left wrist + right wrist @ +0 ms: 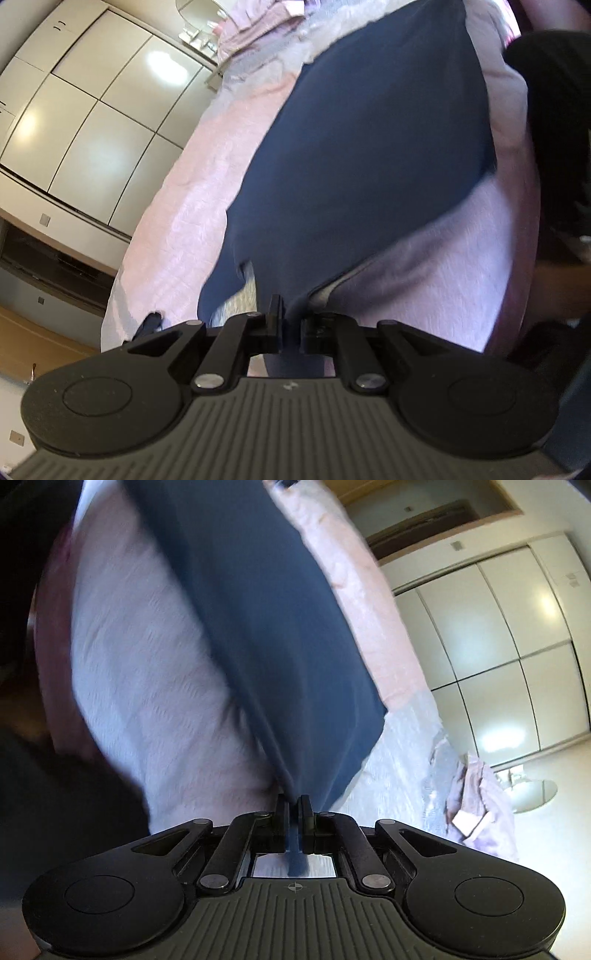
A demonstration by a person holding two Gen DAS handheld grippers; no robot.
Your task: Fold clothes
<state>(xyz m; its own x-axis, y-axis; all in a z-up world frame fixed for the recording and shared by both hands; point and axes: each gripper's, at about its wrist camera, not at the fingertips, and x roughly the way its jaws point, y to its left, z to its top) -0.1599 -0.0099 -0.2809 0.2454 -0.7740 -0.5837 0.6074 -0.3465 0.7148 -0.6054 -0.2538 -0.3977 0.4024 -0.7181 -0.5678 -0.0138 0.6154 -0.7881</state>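
Glossy white wardrobe doors (pixel 96 122) fill the back of the room, catching ceiling light, and in front of them stretches a bed under a pale pink bedspread (pixel 184 229). Laid out across that bedspread is the one to watch: a navy blue garment (pixel 369 155), spread long from the near edge toward the far end of the bed. Left gripper (pixel 290 325) is clamped tight on the near hem, a pinch of navy cloth bunched between its black fingers, with the fabric rising straight off the jaws. Over on the other camera, the right gripper (pixel 293 812) is closed hard on another edge of the same garment (pixel 258 627); a strip of blue hangs down through the narrow slot between the fingers, and the cloth runs away taut from there, blurred. Pink bedspread (pixel 147 664) shows on the left of that stretched panel, and the wardrobe doors (pixel 491 635) sit off to the right. At the far end of the bed, a crumpled heap of mauve clothes (pixel 480 797) lies beside a round glass table (pixel 535 794), well apart from the navy piece.
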